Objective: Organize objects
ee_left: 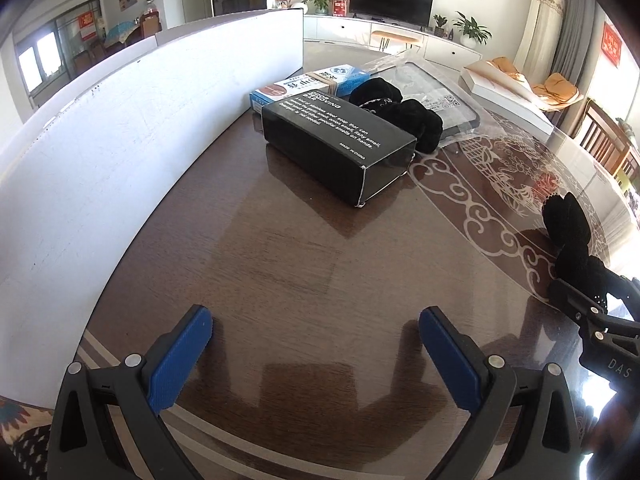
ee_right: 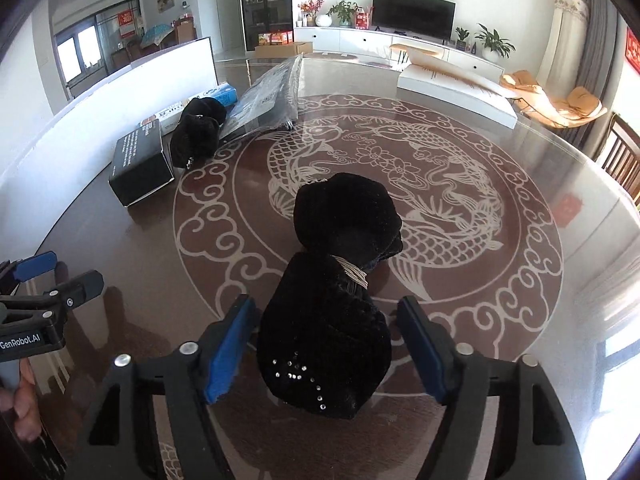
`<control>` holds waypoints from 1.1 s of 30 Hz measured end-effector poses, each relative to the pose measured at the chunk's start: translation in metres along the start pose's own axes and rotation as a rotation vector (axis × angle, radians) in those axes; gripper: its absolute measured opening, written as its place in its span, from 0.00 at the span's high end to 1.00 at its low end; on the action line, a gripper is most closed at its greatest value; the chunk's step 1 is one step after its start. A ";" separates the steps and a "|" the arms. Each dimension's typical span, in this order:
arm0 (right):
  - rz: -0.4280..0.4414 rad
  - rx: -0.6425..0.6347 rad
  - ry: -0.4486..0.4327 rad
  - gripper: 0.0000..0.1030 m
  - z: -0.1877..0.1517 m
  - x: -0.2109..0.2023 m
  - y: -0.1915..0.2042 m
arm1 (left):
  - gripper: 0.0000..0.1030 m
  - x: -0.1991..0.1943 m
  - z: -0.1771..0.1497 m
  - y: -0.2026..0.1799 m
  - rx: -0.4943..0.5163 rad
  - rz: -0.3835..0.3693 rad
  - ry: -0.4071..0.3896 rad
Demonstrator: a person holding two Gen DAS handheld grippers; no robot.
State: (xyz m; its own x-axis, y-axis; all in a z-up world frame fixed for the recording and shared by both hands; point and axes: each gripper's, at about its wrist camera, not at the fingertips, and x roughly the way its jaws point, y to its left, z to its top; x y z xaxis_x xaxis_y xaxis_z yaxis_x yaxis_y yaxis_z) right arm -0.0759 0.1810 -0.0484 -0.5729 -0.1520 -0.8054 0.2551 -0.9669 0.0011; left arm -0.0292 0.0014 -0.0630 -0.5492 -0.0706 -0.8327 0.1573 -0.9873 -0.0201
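A black velvet bundle (ee_right: pixel 336 280), tied at its middle with pale string, lies on the round glass-topped table (ee_right: pixel 500 280). My right gripper (ee_right: pixel 328 344) is open, one blue pad on each side of the bundle's near end, not touching it. The same bundle shows at the right of the left wrist view (ee_left: pixel 572 240). My left gripper (ee_left: pixel 316 356) is open and empty over bare dark table. A second black bundle (ee_left: pixel 400 112) lies by a black box (ee_left: pixel 340 148) and a blue and white box (ee_left: pixel 308 84).
A tall white board (ee_left: pixel 132 128) stands along the table's left edge. A clear plastic bag over a dark flat item (ee_left: pixel 444 96) lies behind the boxes. A flat white box (ee_right: pixel 452 88) sits at the far right. Chairs stand beyond the right edge.
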 end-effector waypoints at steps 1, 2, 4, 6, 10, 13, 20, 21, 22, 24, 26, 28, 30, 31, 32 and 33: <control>0.005 0.009 0.004 0.05 -0.002 -0.002 -0.004 | 0.00 0.000 0.000 0.000 0.002 0.001 0.001; 0.010 0.012 0.011 0.04 -0.001 -0.001 -0.005 | 0.00 0.000 0.000 0.000 0.003 0.002 0.001; 0.010 -0.004 0.039 0.00 -0.001 0.001 0.001 | 0.00 0.001 0.000 -0.001 0.009 0.008 0.003; 0.000 -0.022 0.042 0.00 -0.002 0.000 0.005 | 0.00 0.001 0.000 -0.001 0.012 0.013 0.004; 0.002 -0.022 0.041 0.00 -0.003 -0.001 0.005 | 0.00 0.001 0.000 -0.001 0.013 0.013 0.004; 0.002 -0.021 0.040 0.00 -0.002 -0.002 0.005 | 0.00 0.001 0.000 -0.001 0.013 0.013 0.004; 0.001 -0.020 0.036 0.00 -0.003 -0.002 0.005 | 0.00 0.001 0.000 -0.001 0.013 0.013 0.003; 0.001 -0.020 0.036 0.00 -0.003 -0.002 0.005 | 0.00 0.001 0.000 -0.001 0.012 0.014 0.003; 0.001 -0.020 0.036 0.00 -0.003 -0.002 0.005 | 0.00 0.001 0.000 -0.001 0.012 0.014 0.003; 0.001 -0.020 0.036 0.00 -0.003 -0.002 0.006 | 0.00 0.001 0.000 -0.001 0.012 0.014 0.003; 0.000 -0.020 0.036 0.00 -0.003 -0.002 0.005 | 0.00 0.001 0.000 -0.001 0.012 0.013 0.003; 0.000 -0.020 0.036 0.00 -0.004 -0.002 0.005 | 0.00 0.001 0.000 -0.001 0.012 0.013 0.003; 0.000 -0.020 0.036 0.00 -0.004 -0.002 0.005 | 0.00 0.001 0.000 -0.001 0.012 0.013 0.003; 0.000 -0.020 0.036 0.00 -0.004 -0.002 0.005 | 0.00 0.001 0.000 -0.001 0.012 0.013 0.003; 0.000 -0.020 0.036 0.00 -0.004 -0.002 0.005 | 0.00 0.001 0.000 -0.001 0.012 0.014 0.003; 0.000 -0.020 0.036 0.00 -0.004 -0.002 0.005 | 0.00 0.001 0.000 -0.001 0.012 0.014 0.003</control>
State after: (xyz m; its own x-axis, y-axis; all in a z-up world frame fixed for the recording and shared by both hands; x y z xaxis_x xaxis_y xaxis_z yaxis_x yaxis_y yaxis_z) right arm -0.0704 0.1772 -0.0485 -0.5449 -0.1440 -0.8261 0.2706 -0.9626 -0.0107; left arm -0.0297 0.0022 -0.0641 -0.5448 -0.0835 -0.8344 0.1546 -0.9880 -0.0020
